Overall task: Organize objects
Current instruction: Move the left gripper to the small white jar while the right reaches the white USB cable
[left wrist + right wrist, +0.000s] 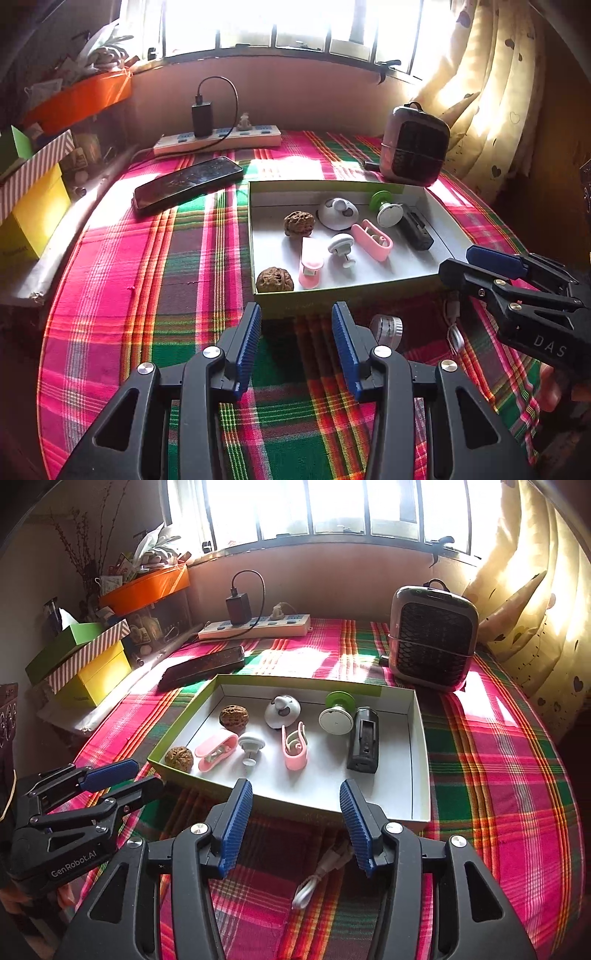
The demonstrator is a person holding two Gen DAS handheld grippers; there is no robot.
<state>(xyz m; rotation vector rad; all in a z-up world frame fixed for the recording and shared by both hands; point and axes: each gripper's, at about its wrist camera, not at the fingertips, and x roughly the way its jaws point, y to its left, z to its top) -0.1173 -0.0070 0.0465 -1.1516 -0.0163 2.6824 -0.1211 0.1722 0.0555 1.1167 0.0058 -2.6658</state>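
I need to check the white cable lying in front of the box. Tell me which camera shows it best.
The right wrist view: the white cable lies coiled on the plaid cloth between the open right gripper fingers, its plug visible. The left wrist view shows only a part of it, in shadow beside the box.

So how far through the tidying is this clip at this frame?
Mostly done, it seems: two walnuts, two pink clips, suction hooks and a black device already lie in the shallow box. Nothing is in hand; left gripper and right gripper are both open. Still outside the box: a white cable and a small tape roll.
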